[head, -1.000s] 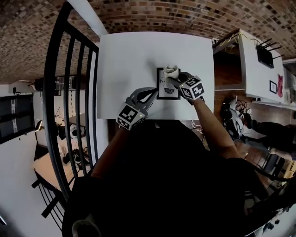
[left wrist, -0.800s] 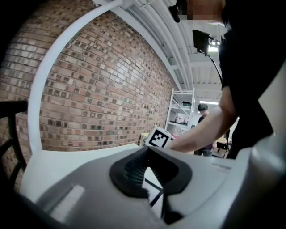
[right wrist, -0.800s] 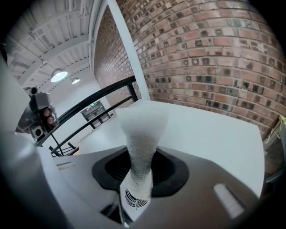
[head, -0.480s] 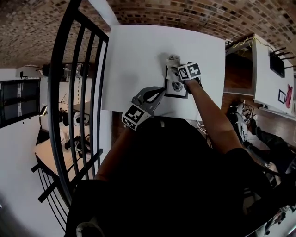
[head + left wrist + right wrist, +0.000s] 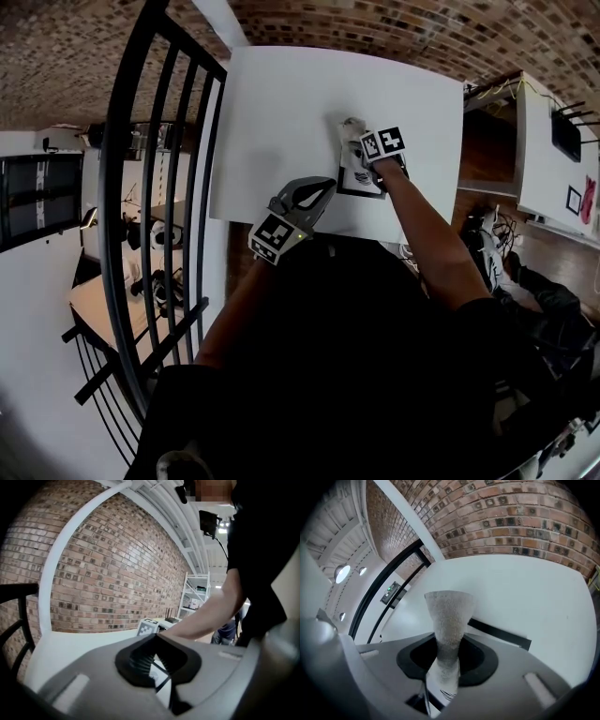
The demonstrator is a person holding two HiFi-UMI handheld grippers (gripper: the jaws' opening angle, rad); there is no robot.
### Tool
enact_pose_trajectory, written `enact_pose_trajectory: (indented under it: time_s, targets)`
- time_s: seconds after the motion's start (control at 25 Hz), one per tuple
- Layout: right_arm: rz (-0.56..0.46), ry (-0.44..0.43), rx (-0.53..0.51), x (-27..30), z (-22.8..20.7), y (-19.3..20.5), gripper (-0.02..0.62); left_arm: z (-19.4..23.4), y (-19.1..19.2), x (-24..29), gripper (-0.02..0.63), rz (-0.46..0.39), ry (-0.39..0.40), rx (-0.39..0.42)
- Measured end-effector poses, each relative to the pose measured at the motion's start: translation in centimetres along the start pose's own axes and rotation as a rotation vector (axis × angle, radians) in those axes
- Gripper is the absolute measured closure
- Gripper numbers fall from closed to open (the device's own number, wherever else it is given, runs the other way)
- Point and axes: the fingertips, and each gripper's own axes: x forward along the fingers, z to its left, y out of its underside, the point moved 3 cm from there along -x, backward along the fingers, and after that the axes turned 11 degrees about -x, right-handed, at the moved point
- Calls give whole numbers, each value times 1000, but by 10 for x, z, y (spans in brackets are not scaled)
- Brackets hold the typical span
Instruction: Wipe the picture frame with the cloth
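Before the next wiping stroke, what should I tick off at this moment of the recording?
1. Cloth clamped in right gripper: ok, the jaws are shut on it.
2. Cloth over the picture frame: ok, at its far end in the head view.
3. Cloth pressing on the frame: cannot tell.
4. Left gripper steadying the frame: cannot tell; its jaws are apart, close to the frame's near left corner.
5. Frame lying wholly on the table: ok.
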Motion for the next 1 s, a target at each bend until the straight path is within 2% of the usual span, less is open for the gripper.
enact_pose_trajectory:
  time_s: [0.72, 1.0]
  targets:
    - [22, -74, -13, -13, 51, 64, 479, -23, 3, 16, 606, 17, 83, 21]
    - [-63, -49, 55, -39, 22, 49, 479, -32, -1, 23, 606, 24, 104, 38]
